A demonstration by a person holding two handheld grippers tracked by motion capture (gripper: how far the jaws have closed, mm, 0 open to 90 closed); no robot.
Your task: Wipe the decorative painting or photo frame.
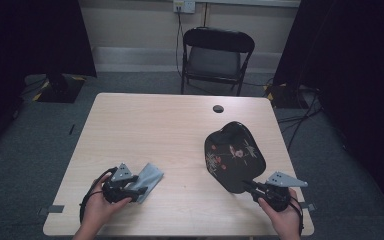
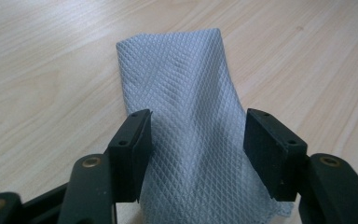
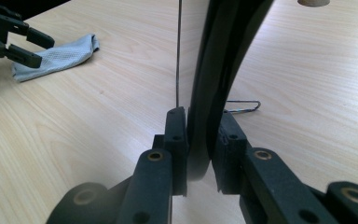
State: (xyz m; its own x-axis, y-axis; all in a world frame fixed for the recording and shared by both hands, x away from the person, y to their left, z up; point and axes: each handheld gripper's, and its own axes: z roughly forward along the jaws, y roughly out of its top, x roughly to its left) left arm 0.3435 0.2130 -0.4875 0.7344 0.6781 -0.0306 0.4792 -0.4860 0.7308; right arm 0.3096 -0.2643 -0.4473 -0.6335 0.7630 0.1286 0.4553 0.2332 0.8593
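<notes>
We see one light wooden table [image 1: 170, 130] from above, with one person's two hands entering at its near edge, each holding one black two-jaw gripper. On the table lie two things: one folded grey cloth [image 1: 149, 178] near the left front, and one black lacquered tray [image 1: 234, 155] painted with flowers and a bird at the right.

The left gripper [image 1: 139, 189] rests at the near end of the cloth. In the left gripper view its two jaws stand apart on either side of the cloth [image 2: 191, 116], which lies flat on the wood and runs away between them; the left jaw meets the cloth's edge, the right jaw sits over its other edge, and the cloth is not yet pinched.

The right gripper [image 1: 247, 186] is clamped on the near rim of the tray. In the right gripper view its two jaws press on either side of the tray's thin black edge [image 3: 214, 84], which stands on its edge between them.

Beyond the table stands one black folding chair [image 1: 216, 57]. One small dark round hole [image 1: 218, 108] marks the table's far side.
</notes>
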